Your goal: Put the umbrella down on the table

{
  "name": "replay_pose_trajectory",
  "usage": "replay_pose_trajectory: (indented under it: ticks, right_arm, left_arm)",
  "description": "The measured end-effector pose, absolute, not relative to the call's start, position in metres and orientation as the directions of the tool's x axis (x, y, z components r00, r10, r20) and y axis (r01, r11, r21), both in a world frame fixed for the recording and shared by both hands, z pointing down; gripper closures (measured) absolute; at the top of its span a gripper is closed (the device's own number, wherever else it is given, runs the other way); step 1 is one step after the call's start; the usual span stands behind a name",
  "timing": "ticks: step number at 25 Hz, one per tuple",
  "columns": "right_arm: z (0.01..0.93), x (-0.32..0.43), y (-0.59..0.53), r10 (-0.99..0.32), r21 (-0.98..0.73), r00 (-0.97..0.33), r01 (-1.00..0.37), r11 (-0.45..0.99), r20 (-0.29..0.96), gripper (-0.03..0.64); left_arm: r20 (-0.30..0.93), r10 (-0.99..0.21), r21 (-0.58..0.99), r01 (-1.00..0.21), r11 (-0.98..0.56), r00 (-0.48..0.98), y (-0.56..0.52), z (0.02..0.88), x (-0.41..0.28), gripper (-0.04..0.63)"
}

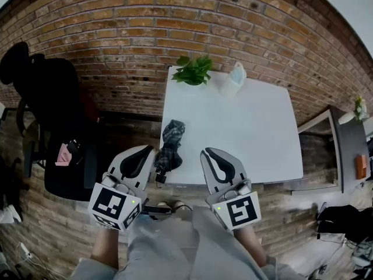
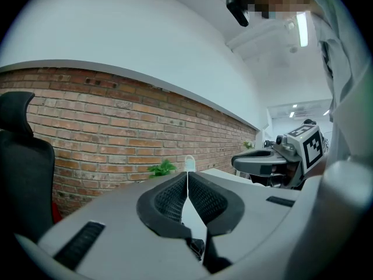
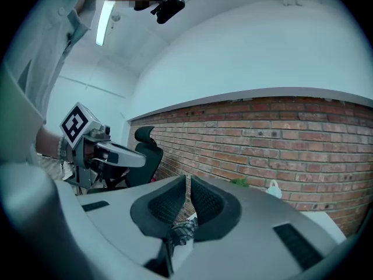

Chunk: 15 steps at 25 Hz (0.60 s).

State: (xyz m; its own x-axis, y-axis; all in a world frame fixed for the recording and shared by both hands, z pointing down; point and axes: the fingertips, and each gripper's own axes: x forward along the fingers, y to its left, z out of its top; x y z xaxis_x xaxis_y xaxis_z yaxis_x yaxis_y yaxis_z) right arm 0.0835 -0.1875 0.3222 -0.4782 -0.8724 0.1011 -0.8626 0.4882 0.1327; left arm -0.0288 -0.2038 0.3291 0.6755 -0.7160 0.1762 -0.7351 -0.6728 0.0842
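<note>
**Colours around the counter**

The counter is plain white. The umbrella at its left edge is a dark grey check. The brick wall is reddish brown (paler mortar lines), the plant green, and the chair at left black.

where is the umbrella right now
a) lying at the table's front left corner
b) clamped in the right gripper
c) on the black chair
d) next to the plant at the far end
a: in the head view the folded umbrella lies along the left edge of the white table near its front corner, well short of the plant.
</note>
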Motion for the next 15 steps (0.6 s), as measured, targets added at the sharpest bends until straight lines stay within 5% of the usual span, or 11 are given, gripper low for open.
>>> replay_pose_trajectory:
  ticks: [15]
  right_arm:
    - [0.3254,0.0805,-0.1799,-0.873,0.137,-0.476,-0.863,0.487,0.108,0.560]
  left_arm:
    - [0.190,-0.712,0.080,-0.734,-0.675,0.676,-0.1973,0.3338,-0.0310,0.572]
